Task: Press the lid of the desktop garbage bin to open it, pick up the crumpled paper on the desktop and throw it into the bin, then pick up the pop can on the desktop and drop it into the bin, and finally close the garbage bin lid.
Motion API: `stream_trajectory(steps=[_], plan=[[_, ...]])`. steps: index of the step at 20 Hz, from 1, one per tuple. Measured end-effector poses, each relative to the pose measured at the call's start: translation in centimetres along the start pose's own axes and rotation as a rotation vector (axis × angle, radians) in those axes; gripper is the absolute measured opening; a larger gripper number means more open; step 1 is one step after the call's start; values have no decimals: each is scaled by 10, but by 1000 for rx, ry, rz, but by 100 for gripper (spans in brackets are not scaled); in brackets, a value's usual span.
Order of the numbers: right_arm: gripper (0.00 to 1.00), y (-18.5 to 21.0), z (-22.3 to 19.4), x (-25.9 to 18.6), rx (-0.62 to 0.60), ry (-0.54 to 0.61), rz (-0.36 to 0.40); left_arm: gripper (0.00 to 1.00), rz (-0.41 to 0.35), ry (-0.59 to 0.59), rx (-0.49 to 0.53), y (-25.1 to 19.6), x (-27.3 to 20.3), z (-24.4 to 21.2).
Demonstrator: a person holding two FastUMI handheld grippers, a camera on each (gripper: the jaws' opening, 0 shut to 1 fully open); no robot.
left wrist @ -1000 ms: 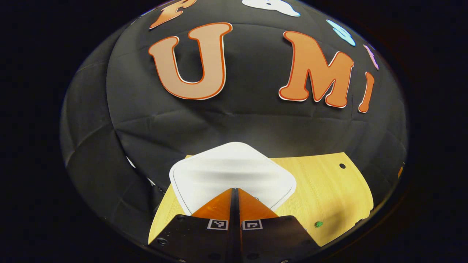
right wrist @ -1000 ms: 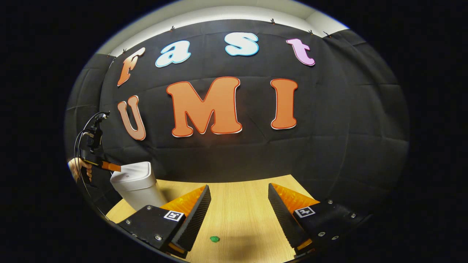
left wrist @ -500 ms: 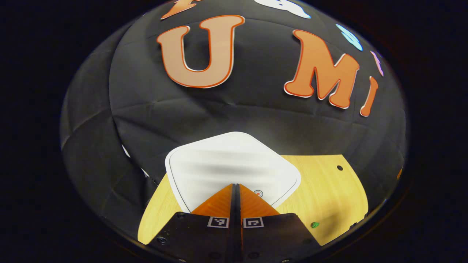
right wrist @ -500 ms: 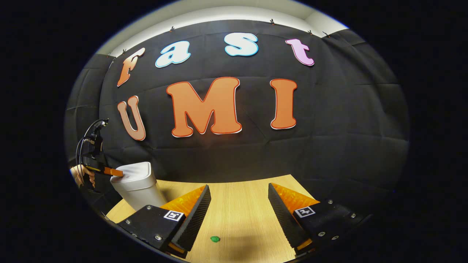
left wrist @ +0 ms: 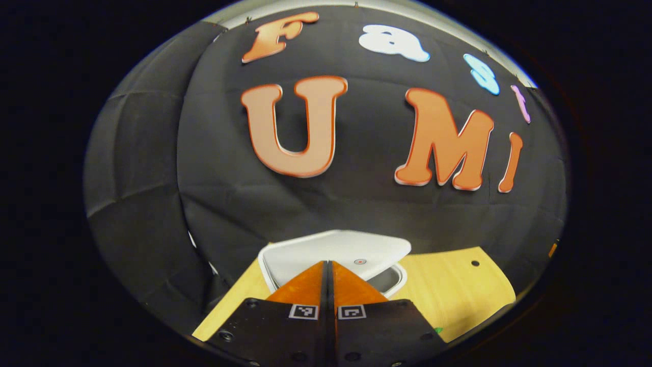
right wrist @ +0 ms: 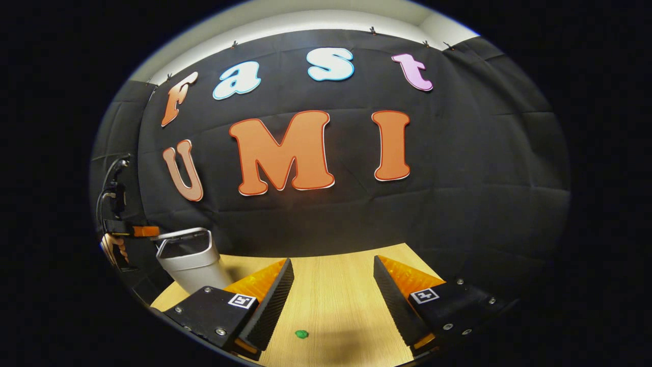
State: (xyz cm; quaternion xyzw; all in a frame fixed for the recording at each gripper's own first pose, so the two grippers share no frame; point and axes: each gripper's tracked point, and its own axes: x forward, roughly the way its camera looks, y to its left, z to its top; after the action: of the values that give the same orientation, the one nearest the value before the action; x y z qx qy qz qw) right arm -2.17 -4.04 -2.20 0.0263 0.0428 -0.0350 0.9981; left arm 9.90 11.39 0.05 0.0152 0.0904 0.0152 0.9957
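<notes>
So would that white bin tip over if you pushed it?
Probably, if pushed high up: the bin looks tall and narrower at its base. It seems light, thin plastic. Its lid has popped up, so it likely moves easily.

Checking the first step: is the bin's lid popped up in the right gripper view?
Yes: the lid stands raised off the white bin, leaving a dark gap at the bin's mouth.

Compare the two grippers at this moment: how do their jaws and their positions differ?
The left gripper has its jaws pressed together, while the right gripper has its jaws wide apart with nothing between them. The left gripper sits at the white bin, whose lid is lifted; the right gripper hangs over bare wooden table, away from the bin. Both point toward the back wall.
</notes>
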Motion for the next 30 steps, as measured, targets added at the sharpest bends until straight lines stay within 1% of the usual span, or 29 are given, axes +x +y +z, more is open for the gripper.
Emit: stream_trajectory(steps=[1, 3, 6, 8, 12, 13, 14, 15, 16, 17, 21, 22, 24, 27, 30], plan=[[94, 1, 2, 1, 3, -3, 1, 0, -8, -32, 18, -3, -15, 15], [94, 4, 2, 2, -4, -4, 8, 0, -30, -58, 29, -14, -30, 26], [94, 9, 3, 1, -15, -15, 19, 0, -57, -93, -4, -31, -43, 37], [94, 11, 2, 1, -21, -14, 28, 0, -56, -124, -17, -37, -50, 42], [94, 12, 1, 1, -17, -24, 42, 0, -25, -171, -16, -37, -66, 51], [94, 12, 0, 1, -12, -21, 46, 0, -37, -177, -25, -40, -68, 53], [94, 12, -1, 2, -9, -16, 47, 5, -53, -172, -26, -47, -69, 49], [94, 11, -3, 3, -10, -11, 46, 12, -44, -172, -13, -46, -71, 47], [94, 10, -4, 3, -13, -10, 46, 20, -36, -178, 0, -46, -73, 47], [94, 11, -4, 4, -15, -8, 48, 22, -36, -180, 5, -46, -73, 46], [94, 13, -9, 6, -18, 2, 59, 96, -78, -164, -51, -60, -80, 32], [94, 14, -10, 6, -20, 5, 63, 93, -79, -159, -63, -61, -75, 31], [94, 16, -11, 9, -27, 10, 66, 93, -66, -158, -59, -58, -73, 29], [94, 15, -13, 12, -44, 5, 60, 92, -70, -158, -43, -58, -73, 29], [94, 20, -25, 18, -55, 34, 74, 94, -72, -163, -45, -57, -71, 28]])
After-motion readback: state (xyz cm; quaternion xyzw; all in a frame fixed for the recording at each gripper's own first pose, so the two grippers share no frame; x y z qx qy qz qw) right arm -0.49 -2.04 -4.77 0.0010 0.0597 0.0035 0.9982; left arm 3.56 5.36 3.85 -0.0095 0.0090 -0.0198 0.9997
